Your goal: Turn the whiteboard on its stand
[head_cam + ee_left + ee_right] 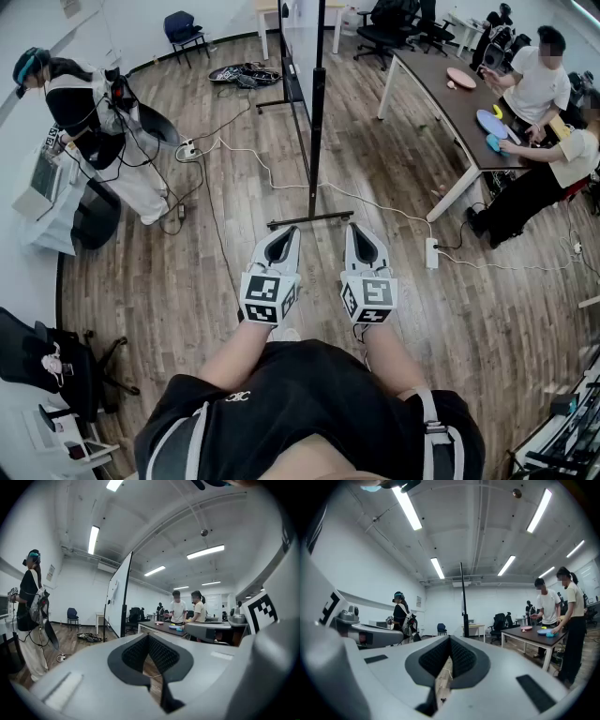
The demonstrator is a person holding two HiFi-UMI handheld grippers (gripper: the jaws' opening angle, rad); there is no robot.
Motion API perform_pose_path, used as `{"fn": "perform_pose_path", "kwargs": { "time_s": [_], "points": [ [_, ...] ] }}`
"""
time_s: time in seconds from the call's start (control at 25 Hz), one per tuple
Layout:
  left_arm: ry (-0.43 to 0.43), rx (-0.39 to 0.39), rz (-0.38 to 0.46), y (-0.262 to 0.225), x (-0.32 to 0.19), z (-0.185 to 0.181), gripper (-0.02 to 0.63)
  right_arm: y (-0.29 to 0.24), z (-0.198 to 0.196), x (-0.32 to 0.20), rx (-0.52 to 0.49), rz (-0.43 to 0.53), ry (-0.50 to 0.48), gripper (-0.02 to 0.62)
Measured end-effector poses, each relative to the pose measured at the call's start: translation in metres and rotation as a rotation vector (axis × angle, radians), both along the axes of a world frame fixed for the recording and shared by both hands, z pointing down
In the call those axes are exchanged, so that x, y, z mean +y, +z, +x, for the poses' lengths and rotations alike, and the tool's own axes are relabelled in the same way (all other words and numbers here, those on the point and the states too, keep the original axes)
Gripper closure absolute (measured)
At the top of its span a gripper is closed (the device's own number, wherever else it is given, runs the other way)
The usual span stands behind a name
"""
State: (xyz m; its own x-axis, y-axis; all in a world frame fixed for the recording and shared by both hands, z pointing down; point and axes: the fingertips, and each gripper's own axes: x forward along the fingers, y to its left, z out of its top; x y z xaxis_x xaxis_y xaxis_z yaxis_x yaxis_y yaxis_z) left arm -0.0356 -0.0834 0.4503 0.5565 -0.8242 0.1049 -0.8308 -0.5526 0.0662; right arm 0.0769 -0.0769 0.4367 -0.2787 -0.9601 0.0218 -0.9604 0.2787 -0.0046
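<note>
The whiteboard (302,56) stands edge-on ahead of me on a black wheeled stand, whose near foot bar (309,221) lies on the wood floor. My left gripper (291,232) and right gripper (354,228) are side by side just short of that foot, both shut and holding nothing, well clear of the board. In the left gripper view the whiteboard (118,599) shows its white face at an angle, beyond the shut left gripper (148,637). Past the shut right gripper (450,639), the whiteboard (463,599) appears as a thin dark upright.
A white cable (375,202) runs across the floor to a power strip (432,252) at the right. Two people sit at a long table (441,89) on the right. Another person (89,122) stands at the left by equipment. Office chairs (394,23) are behind the board.
</note>
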Motion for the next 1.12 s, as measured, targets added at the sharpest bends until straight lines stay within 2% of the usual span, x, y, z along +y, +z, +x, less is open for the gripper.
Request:
{"fn": "perform_pose_path", "kwargs": {
  "time_s": [0.6,1.12],
  "points": [
    [0.003,0.000,-0.001,0.002,-0.014,-0.013,0.598,0.008,-0.017,-0.014,-0.006,-0.015,0.000,0.589],
    [0.031,0.010,0.019,0.004,-0.044,-0.046,0.598,0.008,-0.048,-0.040,-0.026,0.009,0.026,0.589]
  ]
}}
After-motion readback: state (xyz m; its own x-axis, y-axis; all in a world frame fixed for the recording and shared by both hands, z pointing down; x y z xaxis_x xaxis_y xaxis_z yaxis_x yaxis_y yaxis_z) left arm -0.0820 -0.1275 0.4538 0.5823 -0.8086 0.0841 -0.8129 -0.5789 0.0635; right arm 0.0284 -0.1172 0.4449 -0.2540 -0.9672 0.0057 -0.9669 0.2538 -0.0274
